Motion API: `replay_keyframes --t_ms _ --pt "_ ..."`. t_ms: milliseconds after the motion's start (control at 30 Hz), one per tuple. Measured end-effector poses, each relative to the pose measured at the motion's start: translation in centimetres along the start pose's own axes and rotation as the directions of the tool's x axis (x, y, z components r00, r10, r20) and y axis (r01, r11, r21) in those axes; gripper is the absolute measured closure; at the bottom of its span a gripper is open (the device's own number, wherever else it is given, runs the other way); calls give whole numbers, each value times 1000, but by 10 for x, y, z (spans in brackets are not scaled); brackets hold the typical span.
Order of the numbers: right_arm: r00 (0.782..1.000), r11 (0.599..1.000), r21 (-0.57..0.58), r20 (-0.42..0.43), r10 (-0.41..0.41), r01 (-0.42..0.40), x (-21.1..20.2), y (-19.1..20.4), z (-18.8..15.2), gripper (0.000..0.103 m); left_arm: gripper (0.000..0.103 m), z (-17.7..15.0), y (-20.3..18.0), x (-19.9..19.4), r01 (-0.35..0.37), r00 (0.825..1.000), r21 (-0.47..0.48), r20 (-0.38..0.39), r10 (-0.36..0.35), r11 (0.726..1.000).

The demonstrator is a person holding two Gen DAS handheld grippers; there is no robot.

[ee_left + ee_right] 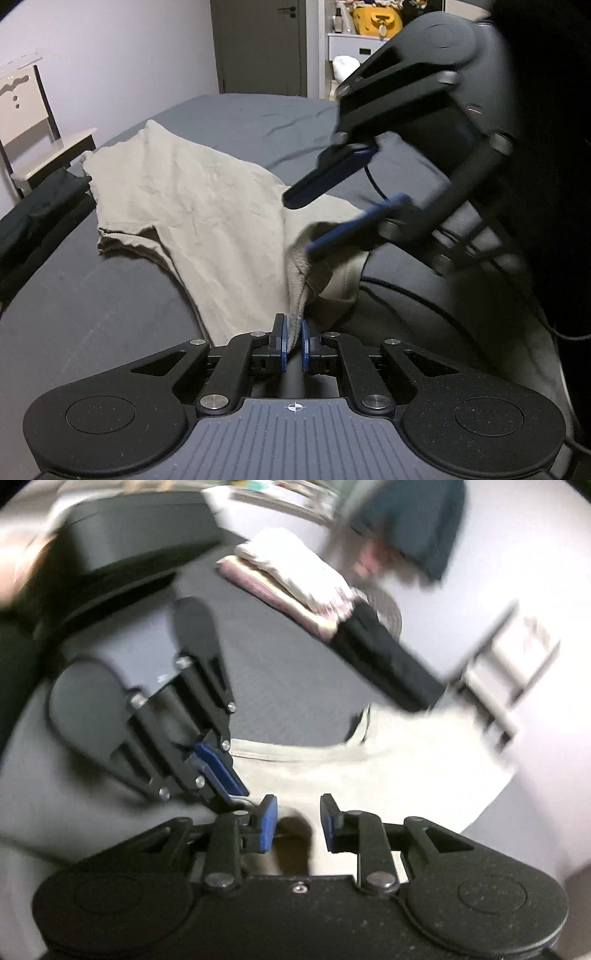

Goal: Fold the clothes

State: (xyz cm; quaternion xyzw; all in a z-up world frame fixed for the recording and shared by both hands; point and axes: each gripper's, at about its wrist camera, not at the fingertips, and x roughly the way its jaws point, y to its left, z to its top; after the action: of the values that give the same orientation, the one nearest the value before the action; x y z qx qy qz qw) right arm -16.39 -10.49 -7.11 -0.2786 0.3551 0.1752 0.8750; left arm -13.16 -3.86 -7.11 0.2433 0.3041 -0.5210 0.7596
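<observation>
Two grippers are working one garment on the grey bed (pixel 229 114). Your left gripper (pixel 294 341) has its blue pads pressed together on a bunched ribbed edge of the beige shirt (pixel 192 199); the pinched cloth rises straight out from between the jaws, and the main body of the shirt spreads forward and to the left of that gripper, lying wrinkled on the bedcover with one short sleeve (pixel 125 236) turned out to the left. Your right gripper (pixel 332 212) comes in from the upper right of the left wrist view, its jaws spread apart, with the lower blue pad lying against the raised fold of cloth just ahead of the left gripper's pinch and the upper pad hanging clear above it.

From the right wrist view, blurred by motion, your right gripper (pixel 298 821) has a wide gap between its pads, and beige shirt (pixel 388 771) lies beneath and beyond them. The left gripper (pixel 236 794) sits immediately to the left of it, tips almost touching the right gripper's left pad. I cannot tell from this view whether any cloth lies between the right pads.

Further ahead of the right gripper, a dark garment (pixel 384 661) lies at the bed's edge, and beyond it a stack of folded pale clothes (pixel 295 579). A chair (pixel 29 122) stands off the bed, far left of the left gripper.
</observation>
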Motion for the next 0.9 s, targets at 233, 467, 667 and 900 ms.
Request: replay_keyframes --t_ms 233,467,667,900 --pt "990 986 114 -52 131 -125 19 2 -15 79 97 -6 7 -14 -8 1000 -18 -26 8 1000" --pt "993 991 90 -55 109 -103 2 22 -29 73 97 -9 30 -40 -59 996 -139 54 67 989" --pt "997 968 -245 -49 -65 51 -14 63 -24 58 97 -9 45 -44 -158 983 -195 59 172 968" --pt "961 825 -530 -60 -270 199 7 108 -32 55 96 -3 52 -42 -220 964 -219 102 247 951"
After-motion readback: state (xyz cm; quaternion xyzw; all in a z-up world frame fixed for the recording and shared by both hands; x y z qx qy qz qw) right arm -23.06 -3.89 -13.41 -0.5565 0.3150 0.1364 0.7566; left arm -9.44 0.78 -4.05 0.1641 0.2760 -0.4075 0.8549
